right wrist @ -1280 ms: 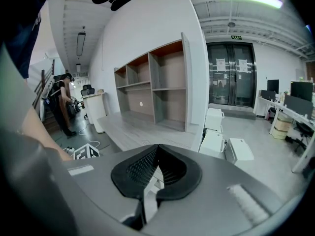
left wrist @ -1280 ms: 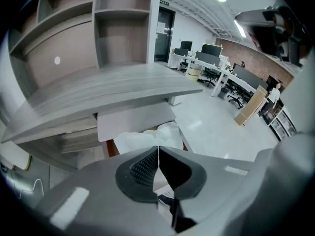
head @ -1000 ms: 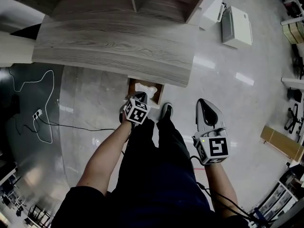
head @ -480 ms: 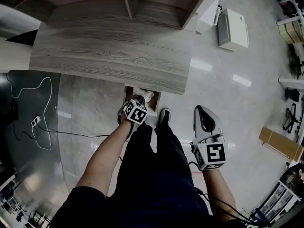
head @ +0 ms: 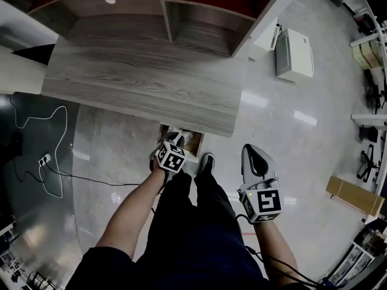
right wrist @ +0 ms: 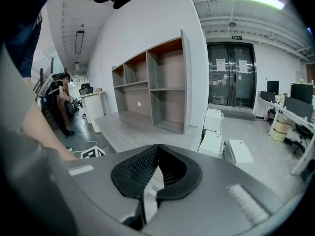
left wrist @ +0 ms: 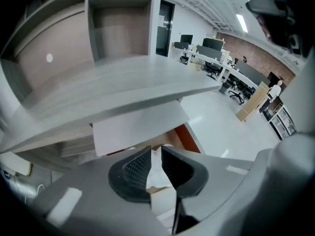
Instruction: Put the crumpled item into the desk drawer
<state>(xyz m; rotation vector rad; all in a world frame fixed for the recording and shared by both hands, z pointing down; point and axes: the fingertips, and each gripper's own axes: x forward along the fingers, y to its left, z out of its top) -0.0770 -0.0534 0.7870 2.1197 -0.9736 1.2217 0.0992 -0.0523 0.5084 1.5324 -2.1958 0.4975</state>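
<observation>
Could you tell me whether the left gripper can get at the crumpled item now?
Likely yes: the left gripper, jaws just opening, sits over the open drawer with the crumpled item between them; nothing intervenes.

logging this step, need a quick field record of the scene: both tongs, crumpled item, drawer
left tongs: just been opening, pads slightly apart, above the drawer
crumpled item: white, seen in the gap between those pads, apparently not squeezed
drawer: open, under the front edge of the desk
right tongs: shut, empty, over the floor away from the drawer
</observation>
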